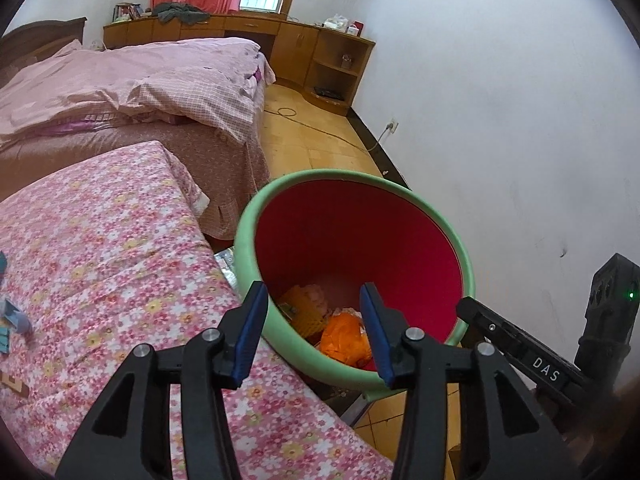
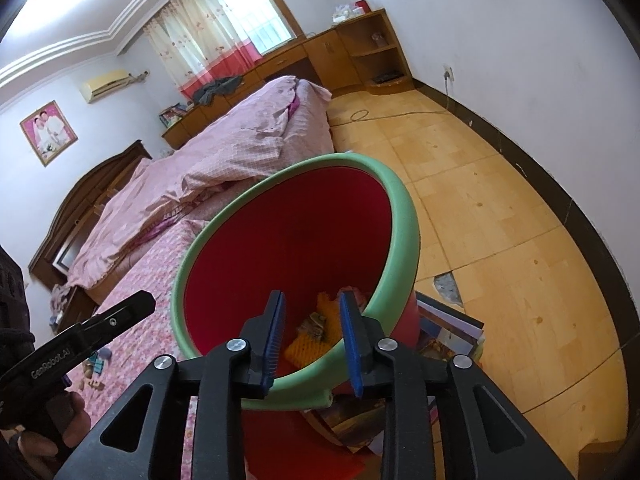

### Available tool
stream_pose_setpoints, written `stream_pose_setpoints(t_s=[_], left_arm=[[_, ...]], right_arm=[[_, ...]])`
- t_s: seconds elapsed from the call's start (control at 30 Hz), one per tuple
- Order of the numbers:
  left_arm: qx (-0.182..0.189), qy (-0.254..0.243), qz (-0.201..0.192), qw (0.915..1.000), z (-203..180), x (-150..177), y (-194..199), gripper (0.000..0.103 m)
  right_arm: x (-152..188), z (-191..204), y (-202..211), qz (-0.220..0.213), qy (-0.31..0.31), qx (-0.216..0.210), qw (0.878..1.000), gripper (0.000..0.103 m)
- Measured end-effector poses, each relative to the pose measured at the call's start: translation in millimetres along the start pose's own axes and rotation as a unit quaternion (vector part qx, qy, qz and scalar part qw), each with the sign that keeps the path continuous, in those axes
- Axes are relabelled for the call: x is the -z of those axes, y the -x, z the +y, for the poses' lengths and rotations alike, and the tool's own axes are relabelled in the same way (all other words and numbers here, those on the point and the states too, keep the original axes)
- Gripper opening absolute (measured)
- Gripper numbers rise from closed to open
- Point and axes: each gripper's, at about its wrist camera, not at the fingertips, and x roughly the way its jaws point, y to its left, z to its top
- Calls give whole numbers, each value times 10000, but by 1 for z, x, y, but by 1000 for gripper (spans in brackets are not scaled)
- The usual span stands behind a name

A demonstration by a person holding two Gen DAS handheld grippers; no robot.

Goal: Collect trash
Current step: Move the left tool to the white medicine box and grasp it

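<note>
A red bin with a green rim (image 1: 320, 176) stands beside the floral-cloth table. Inside it lie an orange wrapper (image 1: 344, 338) and a yellow mesh piece (image 1: 304, 312). My left gripper (image 1: 314, 286) hangs over the bin's near rim, open, with nothing between its blue pads. My right gripper (image 2: 312, 294) hovers over the same bin's rim (image 2: 408, 208) from the other side, jaws apart and empty. Below it I see the yellow mesh (image 2: 308, 346) and a crumpled wrapper (image 2: 316, 324). One of the right gripper's fingers (image 1: 500, 328) shows at the right in the left wrist view.
The pink floral cloth (image 1: 100, 260) carries small items at its left edge (image 1: 16, 320). A stack of books (image 2: 448, 328) lies against the bin's base. A bed with pink bedding (image 1: 120, 80) is behind. Wooden floor (image 2: 500, 240) runs to the white wall.
</note>
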Motion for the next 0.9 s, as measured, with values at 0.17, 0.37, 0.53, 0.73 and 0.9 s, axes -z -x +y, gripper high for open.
stream_pose_setpoints(t_s=[0.17,0.37,0.53,0.73,0.9], left_arm=[[-132,144,-86,9998,13,2,16,48],[-330,327,-232,9987,37,3,38,48],[-578,448,-362,9967,63,2,57,48],[-932,664,-482,9923,103,0,79,48],[-1311,847,-502,9865,145,-3,91,48]], right_arm=[[2,10,7,-39,33,-28,10000,37],[5,26,12,-34,79,-147,9999,44],[10,43,11,49,182,-221,9996,46],[16,63,5,199,310,-261,9990,48],[22,79,-3,305,449,-254,9982,48]])
